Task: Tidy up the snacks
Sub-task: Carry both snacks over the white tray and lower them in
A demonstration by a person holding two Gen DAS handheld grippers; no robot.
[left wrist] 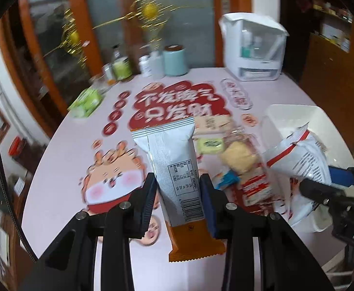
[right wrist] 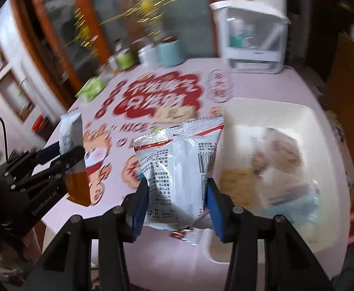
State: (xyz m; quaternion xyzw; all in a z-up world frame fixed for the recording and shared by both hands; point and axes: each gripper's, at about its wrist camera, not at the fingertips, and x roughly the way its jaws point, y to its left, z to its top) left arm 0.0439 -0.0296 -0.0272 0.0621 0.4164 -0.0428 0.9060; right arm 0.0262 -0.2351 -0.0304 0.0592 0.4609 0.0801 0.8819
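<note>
My left gripper (left wrist: 178,186) is shut on a long silver and orange snack bar (left wrist: 174,169) and holds it above the pink table; the bar also shows at the left of the right wrist view (right wrist: 72,160). My right gripper (right wrist: 177,191) is shut on a white and red snack packet (right wrist: 177,169), held at the left rim of a white bin (right wrist: 269,111); the packet (left wrist: 300,155) and bin (left wrist: 291,114) also show in the left wrist view. Wrapped snacks (right wrist: 279,169) lie inside the bin. Several loose snacks (left wrist: 235,157) lie on the table.
A white storage box (left wrist: 254,48) stands at the table's back. Jars and a pale blue canister (left wrist: 174,60) stand back left. A green pack (left wrist: 87,101) lies at the left edge. The table cover (left wrist: 172,101) has red printed characters.
</note>
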